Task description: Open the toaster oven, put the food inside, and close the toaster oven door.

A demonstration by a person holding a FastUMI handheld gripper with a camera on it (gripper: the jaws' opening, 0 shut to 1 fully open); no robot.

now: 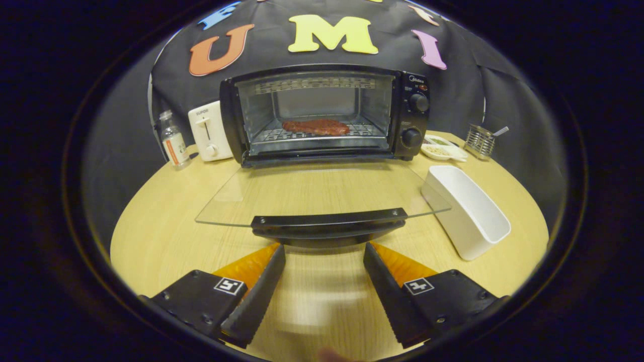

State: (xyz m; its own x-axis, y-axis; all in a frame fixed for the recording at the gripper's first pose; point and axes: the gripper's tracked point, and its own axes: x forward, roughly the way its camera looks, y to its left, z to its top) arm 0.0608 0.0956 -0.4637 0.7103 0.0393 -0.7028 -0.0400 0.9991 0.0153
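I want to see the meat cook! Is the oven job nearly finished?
Nearly! The toaster oven is open and the meat already lies on its rack. The gripper is open and empty, just below the handle of the lowered glass door. Only closing that door is left.

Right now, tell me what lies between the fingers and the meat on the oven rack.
In the gripper view, the open fingers sit just short of the door handle; beyond it the lowered glass door stretches to the meat.

mock kitchen booth | toaster oven [322,113], toaster [209,130], wooden table [161,236]
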